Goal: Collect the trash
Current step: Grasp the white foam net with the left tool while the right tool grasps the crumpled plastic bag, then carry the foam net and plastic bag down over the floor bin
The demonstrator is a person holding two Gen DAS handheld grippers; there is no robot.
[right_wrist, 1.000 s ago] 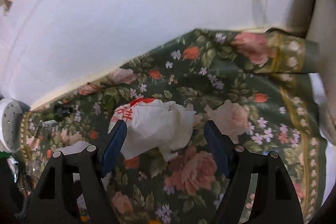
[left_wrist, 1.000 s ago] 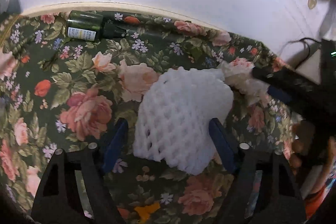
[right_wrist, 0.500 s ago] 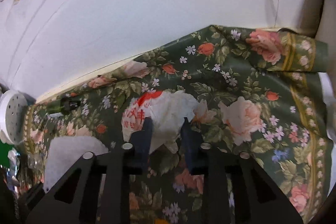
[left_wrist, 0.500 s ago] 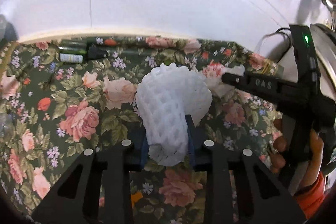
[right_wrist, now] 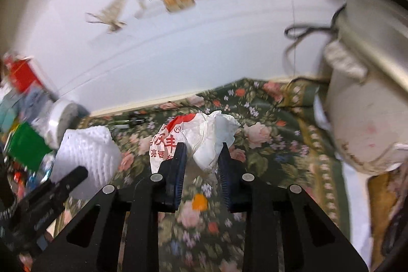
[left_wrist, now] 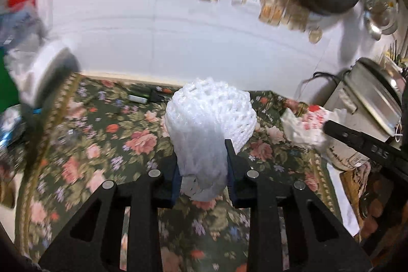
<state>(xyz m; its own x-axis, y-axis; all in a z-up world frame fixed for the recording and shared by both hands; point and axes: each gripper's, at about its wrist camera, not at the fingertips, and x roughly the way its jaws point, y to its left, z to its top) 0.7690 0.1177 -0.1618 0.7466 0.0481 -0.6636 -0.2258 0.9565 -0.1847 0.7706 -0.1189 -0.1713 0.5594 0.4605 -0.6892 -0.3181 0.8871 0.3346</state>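
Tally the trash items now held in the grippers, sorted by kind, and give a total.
White foam net sleeve, pinched in the left gripper: 1
Crumpled white wrapper with red print, pinched in the right gripper: 1
Total: 2

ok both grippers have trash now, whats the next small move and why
Probably carry both pieces off the table toward a bin; none shows here. The left gripper is shut on the foam net and the right gripper on the crumpled wrapper, both apparently clear of the floral tablecloth.
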